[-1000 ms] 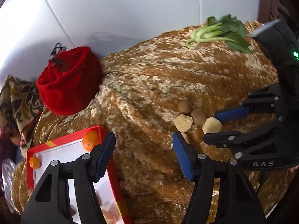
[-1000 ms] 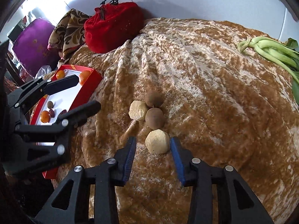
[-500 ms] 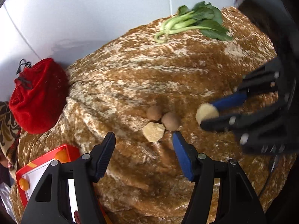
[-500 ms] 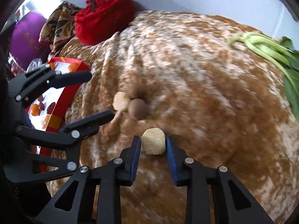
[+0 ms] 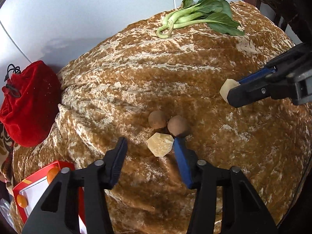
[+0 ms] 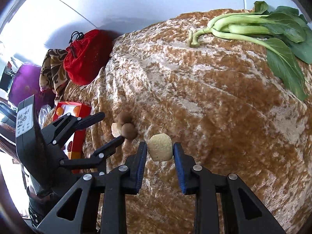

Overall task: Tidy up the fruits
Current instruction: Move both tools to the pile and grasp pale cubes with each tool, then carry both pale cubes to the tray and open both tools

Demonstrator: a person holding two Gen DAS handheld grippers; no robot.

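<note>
Right gripper point(image 6: 159, 152) clamped on a pale peeled faceted fruit chunk point(image 6: 160, 147), lifted off the brown-gold velvet cloth point(image 6: 214, 101). Left gripper point(image 5: 149, 150) spread apart, low over the cloth, around a second pale peeled chunk point(image 5: 160, 144) touching two round brown fruits point(image 5: 157, 119). Red-rimmed white tray point(image 5: 35, 187) with small orange fruits point(image 5: 21, 200) near left; red velvet drawstring pouch point(image 5: 29, 105) left; green bok choy point(image 5: 202, 17) far right.
</note>
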